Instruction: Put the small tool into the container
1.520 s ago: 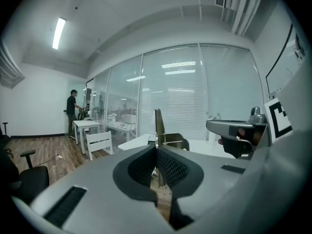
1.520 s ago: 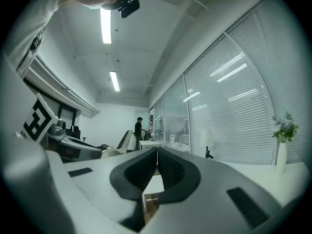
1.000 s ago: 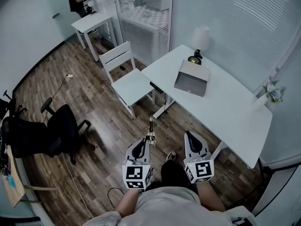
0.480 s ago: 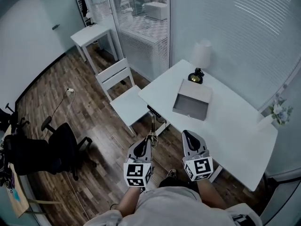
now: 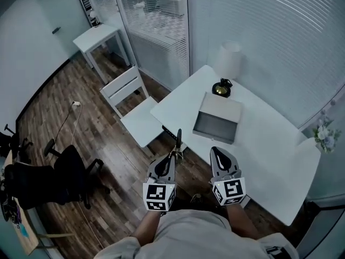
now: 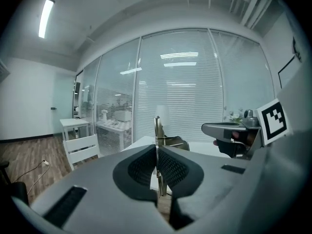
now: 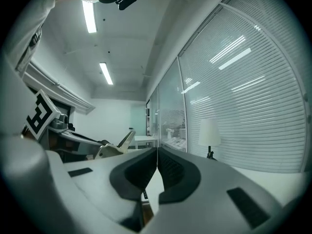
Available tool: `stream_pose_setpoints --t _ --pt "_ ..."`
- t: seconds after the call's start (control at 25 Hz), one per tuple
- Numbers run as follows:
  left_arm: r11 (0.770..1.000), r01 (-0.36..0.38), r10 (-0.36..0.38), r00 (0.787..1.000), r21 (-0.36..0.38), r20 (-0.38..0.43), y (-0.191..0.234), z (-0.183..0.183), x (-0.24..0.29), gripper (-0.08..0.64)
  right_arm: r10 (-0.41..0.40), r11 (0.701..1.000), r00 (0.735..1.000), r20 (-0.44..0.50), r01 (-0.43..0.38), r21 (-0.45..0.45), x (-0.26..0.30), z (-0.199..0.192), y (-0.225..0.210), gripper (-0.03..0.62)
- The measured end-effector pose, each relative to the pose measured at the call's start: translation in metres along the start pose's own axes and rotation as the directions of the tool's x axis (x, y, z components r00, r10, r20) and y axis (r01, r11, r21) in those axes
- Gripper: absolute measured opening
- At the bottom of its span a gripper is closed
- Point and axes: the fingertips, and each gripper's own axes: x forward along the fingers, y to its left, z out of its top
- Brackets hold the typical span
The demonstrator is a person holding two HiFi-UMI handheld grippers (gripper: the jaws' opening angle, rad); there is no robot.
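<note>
Holding tight, the left gripper (image 5: 169, 159) has its two black jaws pressed on the small tool (image 6: 157, 130), a thin, flat piece of shiny metal that sticks out past the tips toward 12 o'clock. The tool is up in the air, not in anything yet. At 3 o'clock from it, the right gripper (image 5: 216, 153) is closed too, but there is nothing between its jaws.

Farther out, at about 1 o'clock from the left gripper, I see the container (image 5: 218, 117). It is a flat grey box with an open top, and it sits on the big white table (image 5: 269, 144). Behind the box, at 12 o'clock, stands a lamp with a white shade (image 5: 228, 58). A white wooden chair (image 5: 128, 90) is at 10 o'clock, by the table's corner.

A second ago the person stood farther back from the table. Now the person has stepped closer, and the tool's tip is by the table's near edge. I think the carrying part is almost done. Next the tool has to go over the box and be let go.
</note>
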Motion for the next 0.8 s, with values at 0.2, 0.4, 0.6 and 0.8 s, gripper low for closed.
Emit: stream_pose_setpoints --t 0.2,0.4,0.6,0.8 --pt "0.998 0.062 -0.062 0.998 0.021 -0.015 0.002 0.003 0.041 0.026 -0.055 0.998 0.998 -0.022 0.055 0.015 0.017 -0.010 -0.020 0.026" --pt "0.989 0.142 -0.141 0.989 0.036 -0.038 0.011 0.007 0.085 0.026 -0.130 0.991 0.990 -0.053 0.132 0.020 0.043 -0.016 -0.037 0.026" --pt "0.971 0.231 -0.227 0.972 0.069 -0.055 0.024 0.014 0.126 0.026 -0.194 0.981 0.978 -0.072 0.196 0.014 0.078 -0.014 -0.047 0.026" --pt "0.941 0.319 -0.311 0.947 0.113 -0.082 0.043 0.020 0.163 0.026 -0.273 0.961 0.958 -0.089 0.275 0.012 0.106 -0.014 -0.053 0.026"
